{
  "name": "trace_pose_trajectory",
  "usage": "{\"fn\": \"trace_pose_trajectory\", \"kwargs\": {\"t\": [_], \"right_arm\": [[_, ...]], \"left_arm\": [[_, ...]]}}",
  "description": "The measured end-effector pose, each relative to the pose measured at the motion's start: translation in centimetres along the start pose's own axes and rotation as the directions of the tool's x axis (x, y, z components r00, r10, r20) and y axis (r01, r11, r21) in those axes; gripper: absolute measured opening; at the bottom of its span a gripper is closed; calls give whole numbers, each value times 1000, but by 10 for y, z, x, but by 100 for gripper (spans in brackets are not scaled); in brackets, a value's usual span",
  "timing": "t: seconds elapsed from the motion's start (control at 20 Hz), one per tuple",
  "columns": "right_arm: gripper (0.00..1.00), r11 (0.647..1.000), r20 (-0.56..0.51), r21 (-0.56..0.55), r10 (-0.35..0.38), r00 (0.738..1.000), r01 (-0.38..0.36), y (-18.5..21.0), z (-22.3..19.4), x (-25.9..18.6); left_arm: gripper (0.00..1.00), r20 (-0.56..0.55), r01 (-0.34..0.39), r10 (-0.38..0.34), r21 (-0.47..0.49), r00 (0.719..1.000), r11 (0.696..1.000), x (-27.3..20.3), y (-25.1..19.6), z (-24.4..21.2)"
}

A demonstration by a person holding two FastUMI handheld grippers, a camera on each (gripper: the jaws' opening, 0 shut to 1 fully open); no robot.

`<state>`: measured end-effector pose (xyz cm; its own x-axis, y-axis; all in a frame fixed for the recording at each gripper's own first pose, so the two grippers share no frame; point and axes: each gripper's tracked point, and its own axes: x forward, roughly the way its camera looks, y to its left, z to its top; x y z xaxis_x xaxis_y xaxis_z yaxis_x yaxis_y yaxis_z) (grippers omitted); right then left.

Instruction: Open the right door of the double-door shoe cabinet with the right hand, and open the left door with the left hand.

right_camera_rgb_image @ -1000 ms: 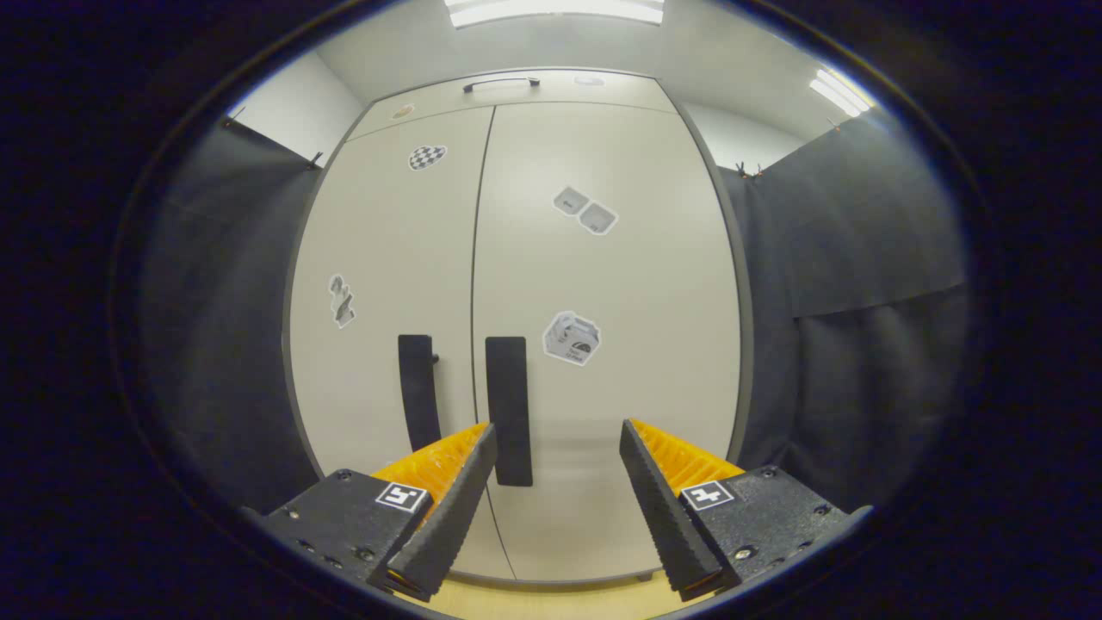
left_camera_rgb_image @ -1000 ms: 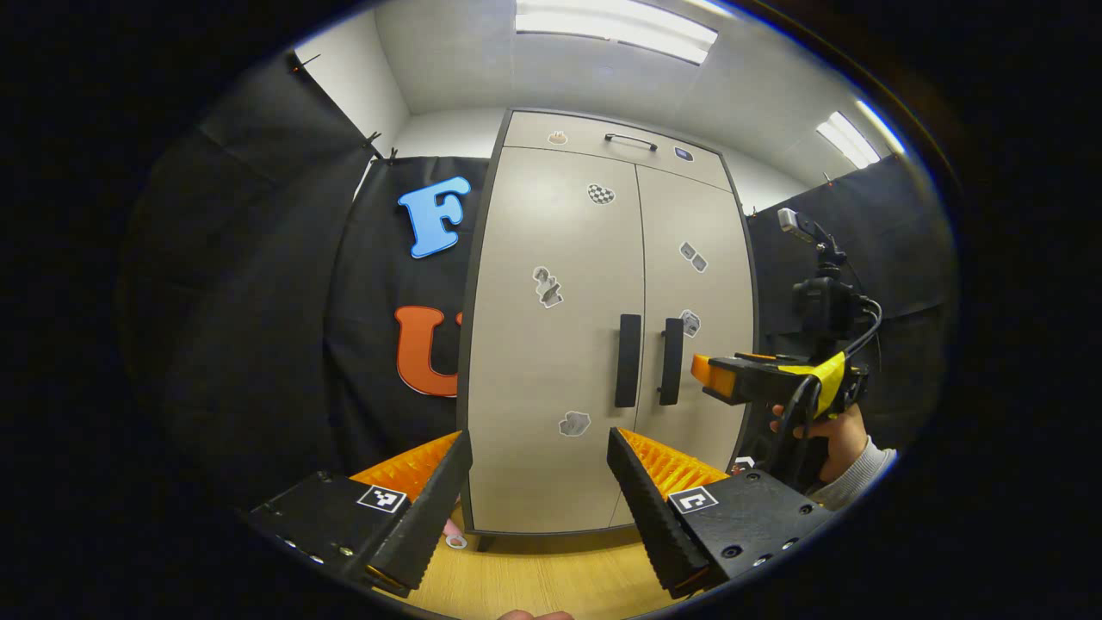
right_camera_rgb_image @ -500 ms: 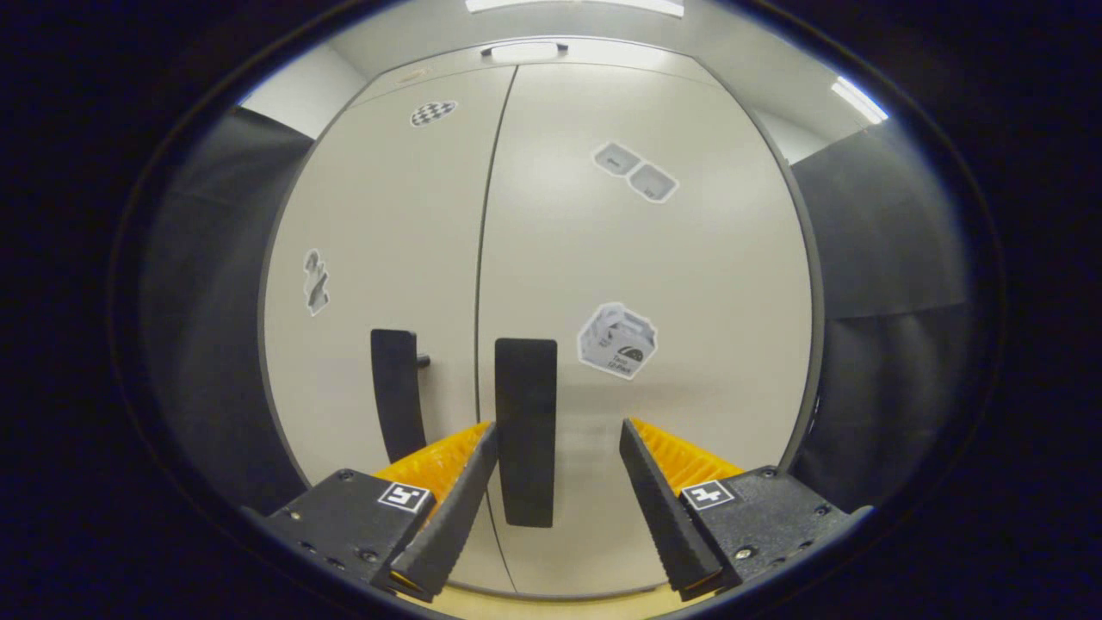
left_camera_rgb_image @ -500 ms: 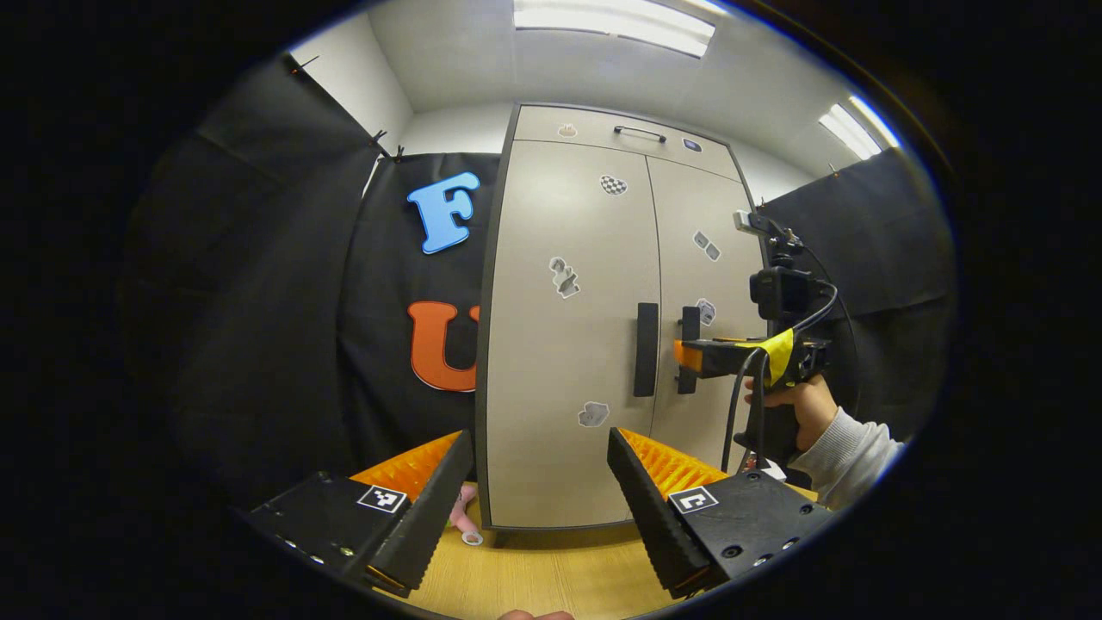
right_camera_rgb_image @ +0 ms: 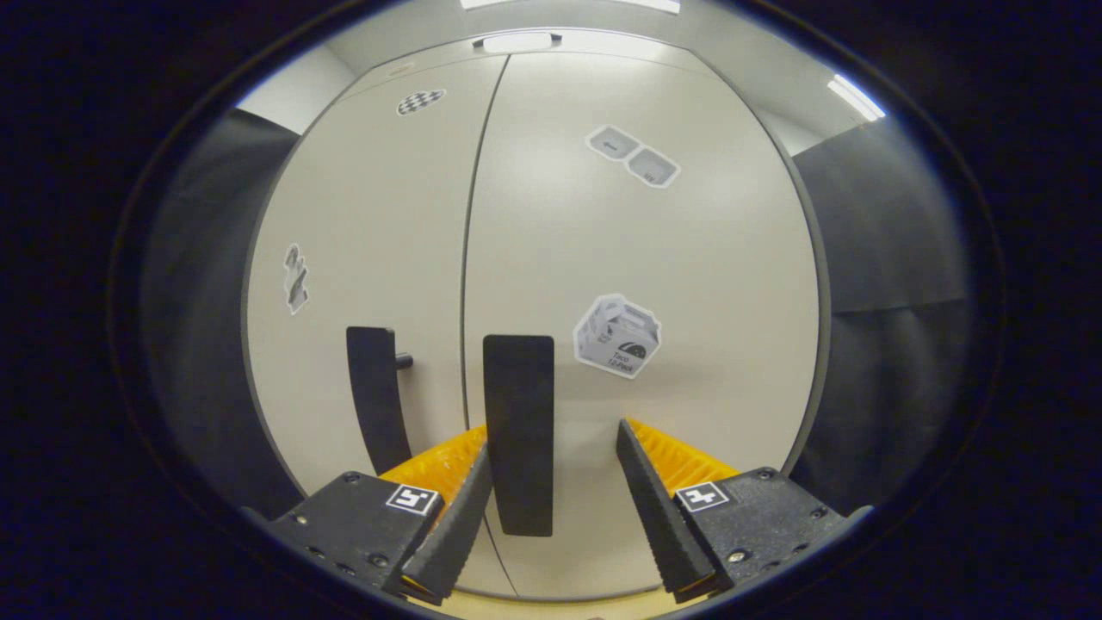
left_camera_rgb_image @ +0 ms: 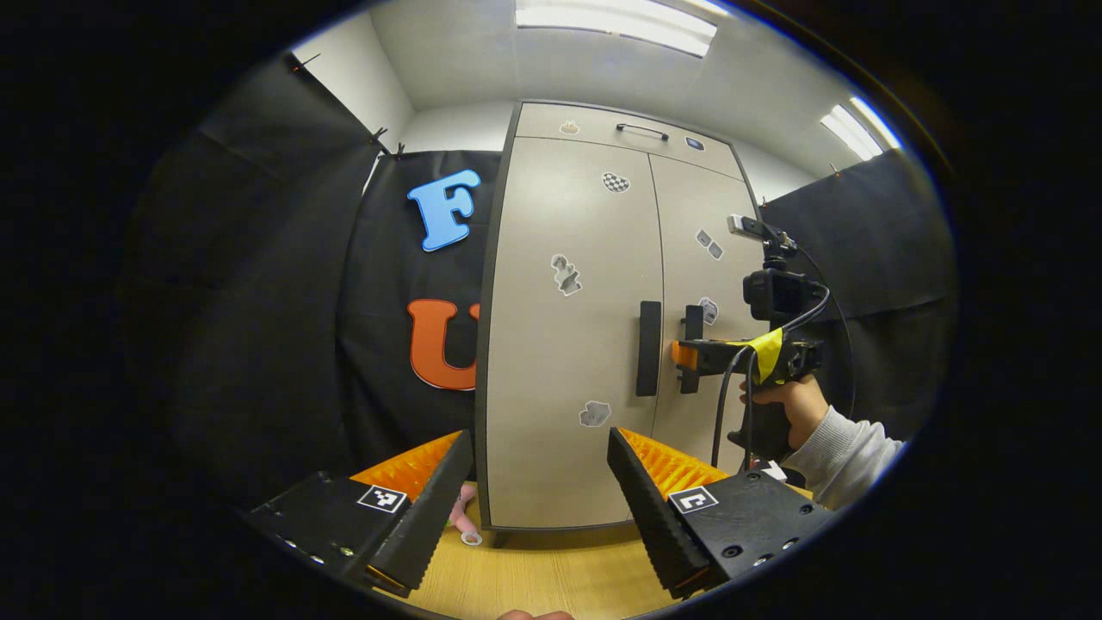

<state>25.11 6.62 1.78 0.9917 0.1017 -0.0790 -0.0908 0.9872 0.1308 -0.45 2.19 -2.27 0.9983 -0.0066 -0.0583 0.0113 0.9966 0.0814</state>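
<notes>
The tall beige double-door shoe cabinet (left_camera_rgb_image: 594,344) stands on the wood floor at the far side, both doors closed. Its rigid panels probably swing lightly on hinges. The right door's black vertical bar handle (right_camera_rgb_image: 518,430) is the firm place to grasp; the right gripper (right_camera_rgb_image: 553,482) straddles it, fingers spread, not clamped. The left gripper (left_camera_rgb_image: 541,491) hangs nearer, fingers released, well short of the left door's black handle (left_camera_rgb_image: 648,348).

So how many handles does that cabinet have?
3. One black vertical handle on the left door, another on the right door between the right tool's open fingers, and a small horizontal one on the top panel.
</notes>
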Motion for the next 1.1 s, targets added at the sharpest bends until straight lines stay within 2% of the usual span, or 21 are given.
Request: {"fn": "trace_pose_trajectory", "kwargs": {"t": [0.05,0.1,0.15,0.2,0.25,0.3,0.45,0.65,1.1], "right_arm": [[84,1000,-8,3,14,1000,-14,3,-1,3],[74,999,-18,6,35,999,-35,8,-3,1],[72,999,-20,10,53,998,-53,12,-4,1],[58,997,-22,19,70,997,-69,16,-5,2],[52,998,-8,19,58,998,-58,16,-4,3],[33,998,-21,-11,55,998,-56,16,-7,4],[22,998,-21,-6,58,998,-58,16,-5,2],[22,995,-28,9,97,995,-96,17,-5,-13],[19,987,-32,-19,160,987,-160,-17,-8,-93]], "left_arm": [[95,6,-3,3,0,1000,1000,0,1,1],[95,11,-5,5,-2,1000,1000,0,1,2],[95,11,-6,6,-4,1000,1000,1,2,2],[95,11,-6,6,-5,1000,1000,0,3,2],[95,9,-8,8,-4,1000,1000,-1,4,2],[95,9,-9,9,-2,1000,1000,-1,3,2],[95,8,-10,10,5,1000,1000,-2,3,1],[95,5,-26,26,13,1000,1000,-2,10,0],[95,11,-47,47,20,999,999,-11,8,4]]}}
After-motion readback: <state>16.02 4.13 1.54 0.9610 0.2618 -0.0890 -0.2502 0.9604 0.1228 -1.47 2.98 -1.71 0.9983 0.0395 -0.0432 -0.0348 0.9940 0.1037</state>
